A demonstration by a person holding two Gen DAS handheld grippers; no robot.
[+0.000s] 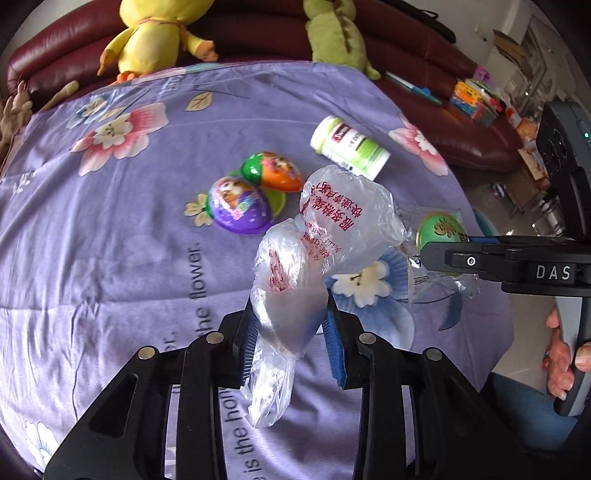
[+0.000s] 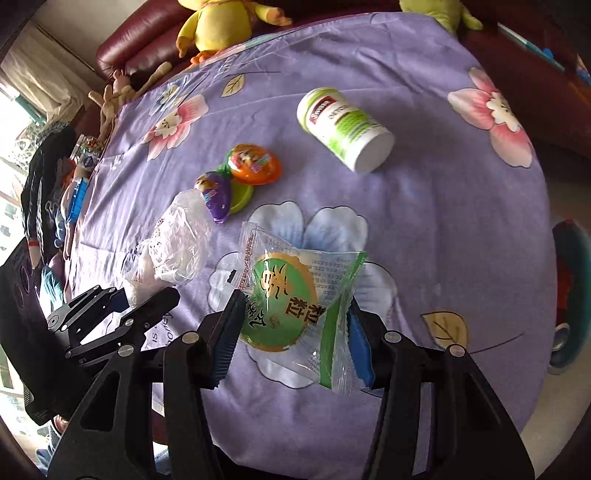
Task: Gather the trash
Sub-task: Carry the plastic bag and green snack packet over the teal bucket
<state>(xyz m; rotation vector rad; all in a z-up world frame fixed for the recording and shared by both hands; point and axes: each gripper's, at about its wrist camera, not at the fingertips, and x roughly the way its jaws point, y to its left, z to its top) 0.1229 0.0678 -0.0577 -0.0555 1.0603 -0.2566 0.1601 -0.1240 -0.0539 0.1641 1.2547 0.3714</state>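
Purple floral cloth (image 2: 424, 229) over table; on it: white-green bottle (image 2: 345, 129) lying sideways, two toy eggs (image 2: 255, 164).

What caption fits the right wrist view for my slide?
Right gripper pinches a green snack wrapper above the floral purple cloth.

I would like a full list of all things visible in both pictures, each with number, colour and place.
plastic bag: one, clear with red print, held in left gripper
snack wrapper: one, clear and green, between right gripper fingers
bottle: one, white and green, lying on cloth
toy eggs: two, orange and purple, mid cloth
cloth: one, purple, floral
plush toys: two, yellow and green, on sofa
sofa: one, dark red, behind
left gripper: black, blue pads
right gripper: black, blue pads
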